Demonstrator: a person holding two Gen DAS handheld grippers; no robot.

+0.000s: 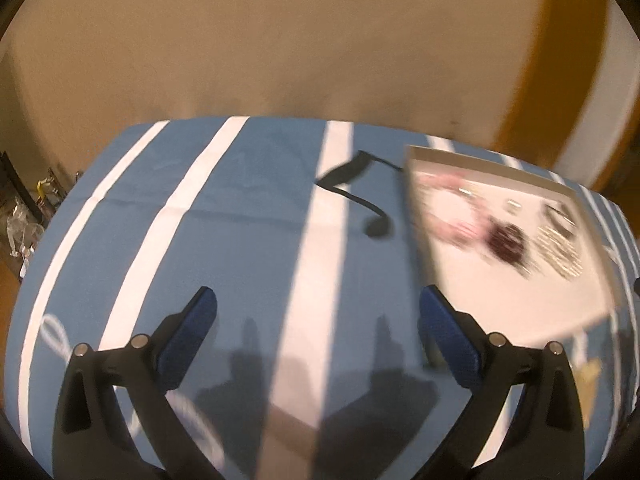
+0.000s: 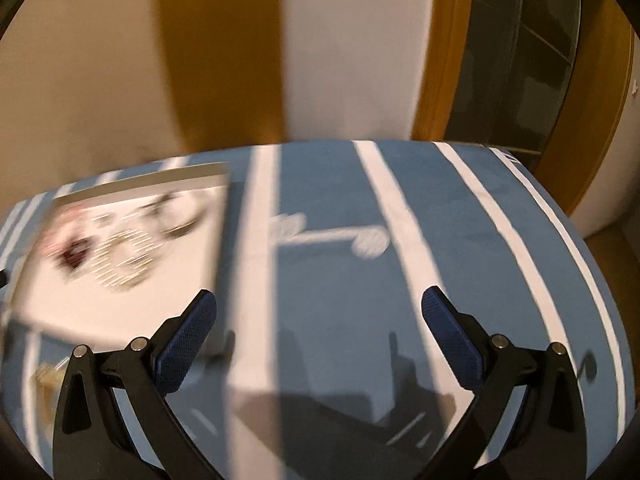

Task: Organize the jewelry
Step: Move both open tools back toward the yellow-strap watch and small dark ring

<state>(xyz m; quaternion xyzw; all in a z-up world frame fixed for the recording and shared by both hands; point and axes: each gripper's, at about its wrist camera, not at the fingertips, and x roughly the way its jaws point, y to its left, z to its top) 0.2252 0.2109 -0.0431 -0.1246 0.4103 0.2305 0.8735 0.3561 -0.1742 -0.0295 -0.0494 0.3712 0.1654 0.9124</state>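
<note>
A blue cloth with white stripes (image 1: 248, 208) covers the counter, and on it lies a shallow white tray (image 1: 476, 312), its rim (image 2: 136, 186) pale grey, holding blurred jewelry (image 1: 508, 240): pinkish, dark red and pale beaded pieces clustered toward the tray's far side. A black cord (image 1: 356, 188) lies on the cloth just left of the tray. The left gripper (image 1: 318, 328) hangs off the tray's near left corner and the right gripper (image 2: 320, 328) off its near right corner, both with jaws spread wide and empty, the jewelry well beyond them.
</note>
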